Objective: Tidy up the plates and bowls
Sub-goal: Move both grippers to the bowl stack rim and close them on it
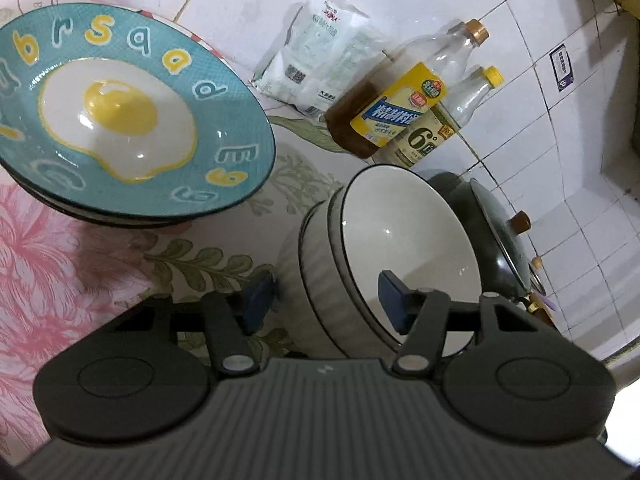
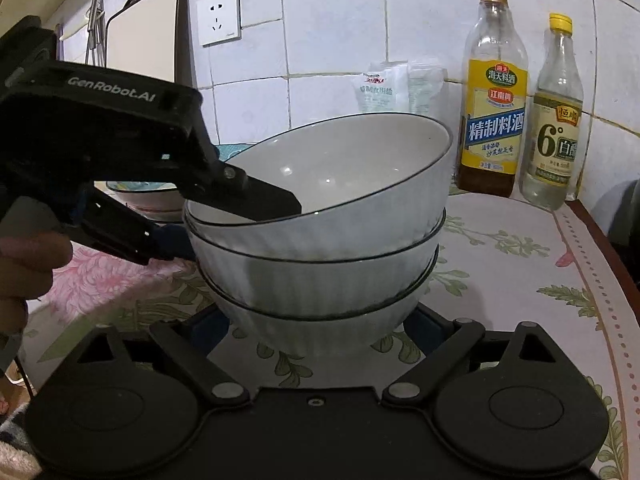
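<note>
Three white ribbed bowls with dark rims stand stacked on the floral cloth (image 2: 520, 264). The top bowl (image 2: 352, 184) sits tilted in the stack. My left gripper (image 1: 326, 300) is open; its fingers straddle the top bowl's rim (image 1: 404, 236), one inside, one outside, with a gap between pads and wall. In the right wrist view the left gripper (image 2: 224, 220) comes in from the left. My right gripper (image 2: 316, 332) is open, its fingers on either side of the bottom bowl (image 2: 312, 332). A teal plate with a fried-egg picture (image 1: 120, 112) tops a plate stack at the left.
Two bottles (image 2: 494, 92) (image 2: 554, 120) and a white bag (image 1: 320, 68) stand by the tiled wall. A dark lidded pan (image 1: 492, 228) sits behind the bowls. A socket (image 2: 220, 16) and a cutting board (image 2: 148, 36) are at the wall.
</note>
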